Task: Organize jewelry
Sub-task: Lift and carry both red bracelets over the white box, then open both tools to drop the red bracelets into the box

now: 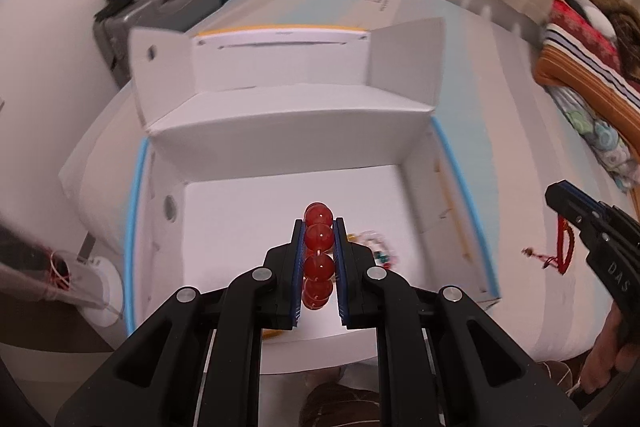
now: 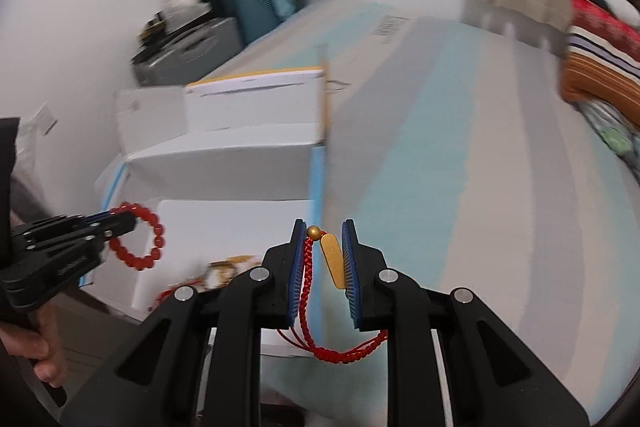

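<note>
My left gripper (image 1: 319, 227) is shut on a red bead bracelet (image 1: 319, 255) and holds it above the open white box (image 1: 248, 203). In the right wrist view the same bracelet (image 2: 154, 239) hangs as a ring from the left gripper (image 2: 128, 223). My right gripper (image 2: 323, 227) is shut on a red cord bracelet (image 2: 306, 291) with a gold plate (image 2: 334, 261) and a gold bead. It hangs below the jaws, at the box's right edge. The right gripper also shows in the left wrist view (image 1: 560, 199), right of the box.
Other jewelry (image 1: 378, 249) lies inside the box. The box's lid (image 1: 288, 67) stands open at the back. The box rests on a striped bed (image 2: 460, 187). Suitcases (image 1: 168, 7) stand by the wall and folded clothes (image 1: 588, 67) lie at the right.
</note>
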